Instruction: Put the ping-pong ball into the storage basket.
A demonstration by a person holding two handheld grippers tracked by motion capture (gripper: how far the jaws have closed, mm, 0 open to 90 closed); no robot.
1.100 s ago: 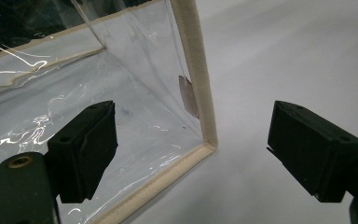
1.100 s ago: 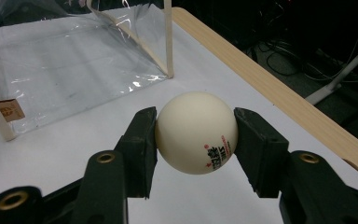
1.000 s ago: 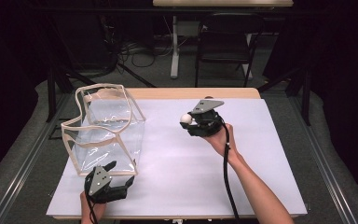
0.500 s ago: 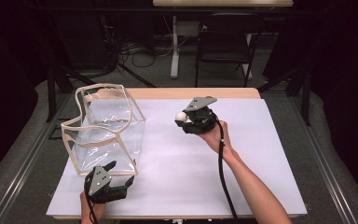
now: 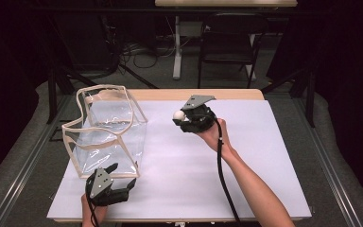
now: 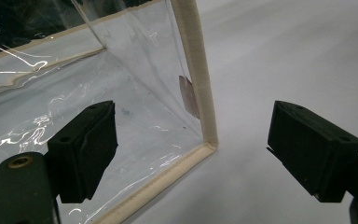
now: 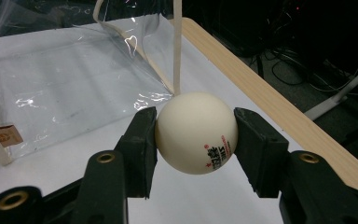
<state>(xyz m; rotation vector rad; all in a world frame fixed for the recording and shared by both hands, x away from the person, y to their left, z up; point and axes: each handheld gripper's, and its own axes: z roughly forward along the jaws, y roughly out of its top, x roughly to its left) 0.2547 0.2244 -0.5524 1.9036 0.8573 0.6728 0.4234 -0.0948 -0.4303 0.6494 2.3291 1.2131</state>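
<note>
Black right gripper (image 7: 193,140): jaws clamped on either side of a white ball, held above the table with the person's hand under it in the high view (image 5: 184,119).
White ball (image 7: 196,132): pinched at its middle between the two pads, red print on its lower right; in the high view (image 5: 178,115) it sits at the gripper's left end, off the table, right of the bag.
Left gripper (image 6: 193,147): jaws wide apart and gripping nothing, low at the near left of the table (image 5: 122,177), with the bag's near bottom corner between them.
Clear bag (image 5: 106,137): transparent plastic with cream edging, standing open-topped on the table's left half; a small tan label sits by its corner seam (image 6: 189,95).
Table (image 5: 264,156): white sheet over a wooden top.
</note>
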